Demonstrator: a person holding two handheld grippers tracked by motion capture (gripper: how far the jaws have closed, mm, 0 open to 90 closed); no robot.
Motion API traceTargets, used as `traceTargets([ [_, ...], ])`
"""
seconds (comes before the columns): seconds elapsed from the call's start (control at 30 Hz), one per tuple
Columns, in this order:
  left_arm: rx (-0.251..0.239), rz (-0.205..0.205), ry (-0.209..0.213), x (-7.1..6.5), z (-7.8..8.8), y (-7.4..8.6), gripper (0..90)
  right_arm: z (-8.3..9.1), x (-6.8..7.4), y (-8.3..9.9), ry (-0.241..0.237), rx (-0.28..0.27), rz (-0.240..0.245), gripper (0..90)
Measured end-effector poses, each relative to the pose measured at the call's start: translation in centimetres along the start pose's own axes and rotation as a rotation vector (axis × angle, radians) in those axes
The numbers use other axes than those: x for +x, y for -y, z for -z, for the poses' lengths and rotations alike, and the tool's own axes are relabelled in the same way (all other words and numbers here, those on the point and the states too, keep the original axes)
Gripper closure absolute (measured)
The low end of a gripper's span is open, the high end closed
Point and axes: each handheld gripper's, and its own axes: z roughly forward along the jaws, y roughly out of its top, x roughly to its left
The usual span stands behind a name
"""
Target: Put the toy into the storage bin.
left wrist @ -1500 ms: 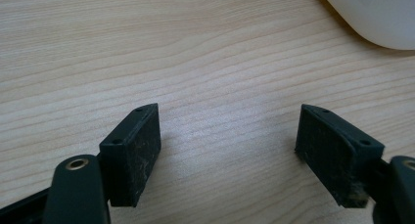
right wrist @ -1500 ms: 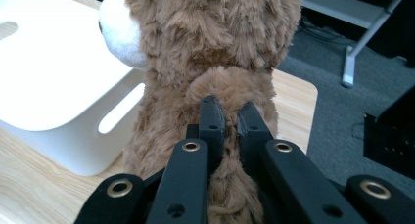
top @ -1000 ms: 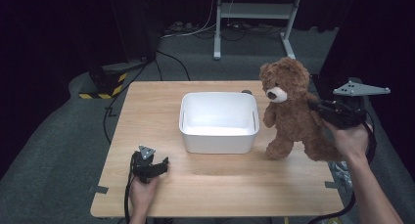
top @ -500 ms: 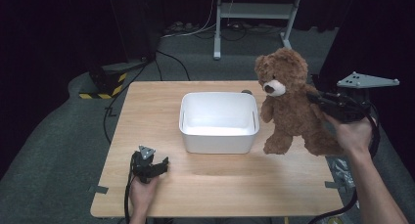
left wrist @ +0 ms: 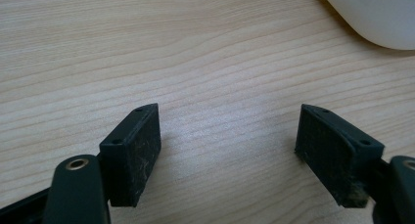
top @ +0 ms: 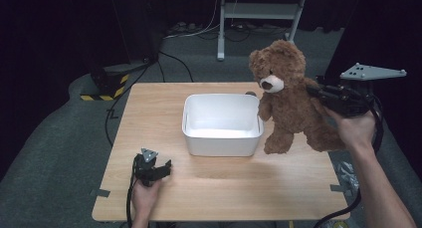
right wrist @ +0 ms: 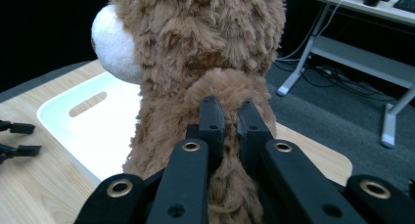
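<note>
A brown teddy bear (top: 291,101) hangs just right of the white tub (top: 222,124), its feet off the wooden table (top: 164,106). My right gripper (top: 314,91) is shut on the bear's arm (right wrist: 230,94), the jaws pinching the fur close together. The bear's white muzzle (right wrist: 115,45) faces the tub (right wrist: 88,121). Near the table's front left my left gripper (top: 164,167) rests low over the wood, held by a hand. Its pads (left wrist: 134,153) stand wide apart over bare table (left wrist: 220,87), nothing between them.
The tub's rounded corner (left wrist: 377,16) lies ahead and right of the left gripper. A metal stand (top: 259,11) and cables lie on the dark floor beyond the table. A yellow-black striped base (top: 102,91) sits at the far left corner.
The right gripper has lifted the bear upward and a little toward the tub; its feet have left the table. The left gripper has stayed put.
</note>
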Motion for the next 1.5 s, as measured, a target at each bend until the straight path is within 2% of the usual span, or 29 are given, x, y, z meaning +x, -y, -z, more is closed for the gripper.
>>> traceTargets([
  [0.57,0.000,0.001,0.000,0.0,0.0,0.0,24.8,-1.8,1.3,-2.4,-0.056,-0.016,0.011,84.7],
  [1.2,0.000,0.000,0.000,0.0,0.0,0.0,24.8,-2.9,2.4,-4.9,-0.094,-0.058,0.018,84.8],
  [1.5,-0.004,0.003,0.000,0.0,0.0,0.0,24.8,-4.0,2.9,-5.8,-0.112,-0.062,0.013,84.8],
])
